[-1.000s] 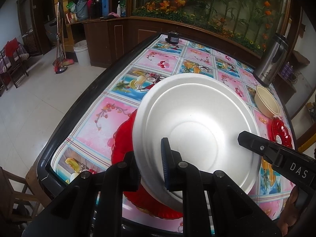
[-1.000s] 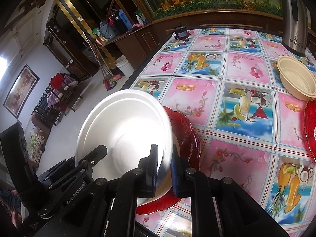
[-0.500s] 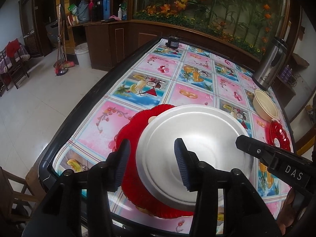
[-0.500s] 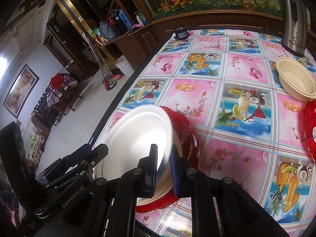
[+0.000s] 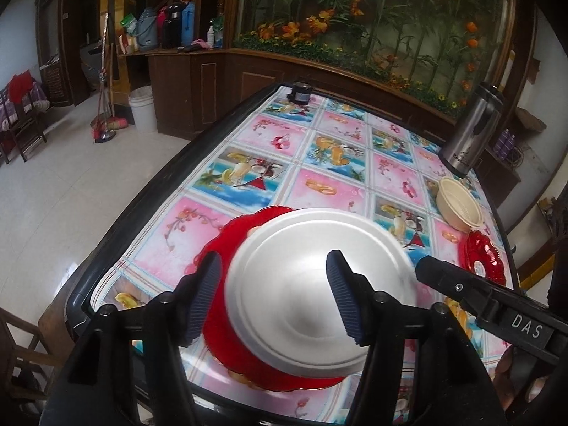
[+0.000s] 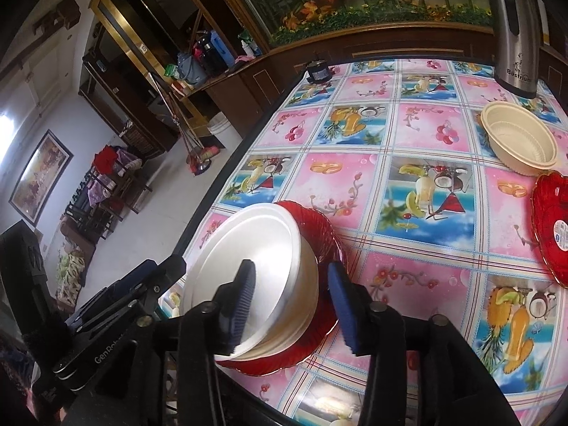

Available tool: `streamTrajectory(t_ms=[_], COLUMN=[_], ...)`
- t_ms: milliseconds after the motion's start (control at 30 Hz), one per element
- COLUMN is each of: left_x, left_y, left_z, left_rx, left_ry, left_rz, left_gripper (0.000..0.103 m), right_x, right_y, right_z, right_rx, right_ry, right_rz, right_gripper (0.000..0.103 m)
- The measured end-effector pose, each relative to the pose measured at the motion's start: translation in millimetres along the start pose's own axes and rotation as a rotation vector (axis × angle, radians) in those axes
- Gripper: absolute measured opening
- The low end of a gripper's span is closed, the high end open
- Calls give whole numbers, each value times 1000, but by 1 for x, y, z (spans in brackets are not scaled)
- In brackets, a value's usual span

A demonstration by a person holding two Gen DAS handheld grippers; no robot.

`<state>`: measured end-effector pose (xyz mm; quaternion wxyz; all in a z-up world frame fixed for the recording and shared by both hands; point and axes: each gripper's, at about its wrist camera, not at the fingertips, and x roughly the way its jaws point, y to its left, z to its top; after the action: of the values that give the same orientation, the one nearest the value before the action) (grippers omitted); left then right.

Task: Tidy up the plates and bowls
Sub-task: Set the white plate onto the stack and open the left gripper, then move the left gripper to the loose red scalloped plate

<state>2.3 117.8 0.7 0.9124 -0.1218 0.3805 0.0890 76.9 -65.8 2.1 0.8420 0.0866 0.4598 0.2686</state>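
Over the white bowl [image 5: 312, 294], both grippers' fingers [image 6: 245, 298] just opened.

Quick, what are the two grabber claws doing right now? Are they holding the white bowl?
Left gripper: open, jaws just opening, white bowl released.
Right gripper: open, jaws just opening, bowl rim between them, not gripped.

The white bowl [image 5: 312, 305] covers most of the red plate [image 5: 227, 245] under it, and its near rim is blurred. In the right wrist view the second red plate [image 6: 550, 227] is cut off by the right edge, its sticker too small to read. The steel flask [image 6: 514, 28] loses its top at the far edge.
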Motion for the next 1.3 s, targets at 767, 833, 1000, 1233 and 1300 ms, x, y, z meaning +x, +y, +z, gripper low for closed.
streamTrajectory(t_ms=[767, 833, 1000, 1233, 1300], left_x=[32, 43, 74, 107, 114], left_y=[-201, -216, -254, -285, -289], left_z=[-16, -21, -28, -32, -32], left_rx=[307, 317, 326, 315, 307], left_ry=[139, 172, 240, 284, 301], left_rz=[-251, -251, -268, -275, -269], left_gripper=[75, 75, 75, 75, 75], right_x=[-121, -135, -154, -146, -143], right_y=[-173, -195, -254, -305, -315], right_z=[-27, -29, -37, -45, -45], right_rx=[349, 392, 529, 645, 664], right_ry=[-164, -192, -223, -208, -205], right_rz=[-87, -104, -144, -112, -103], right_gripper=[85, 85, 85, 85, 85])
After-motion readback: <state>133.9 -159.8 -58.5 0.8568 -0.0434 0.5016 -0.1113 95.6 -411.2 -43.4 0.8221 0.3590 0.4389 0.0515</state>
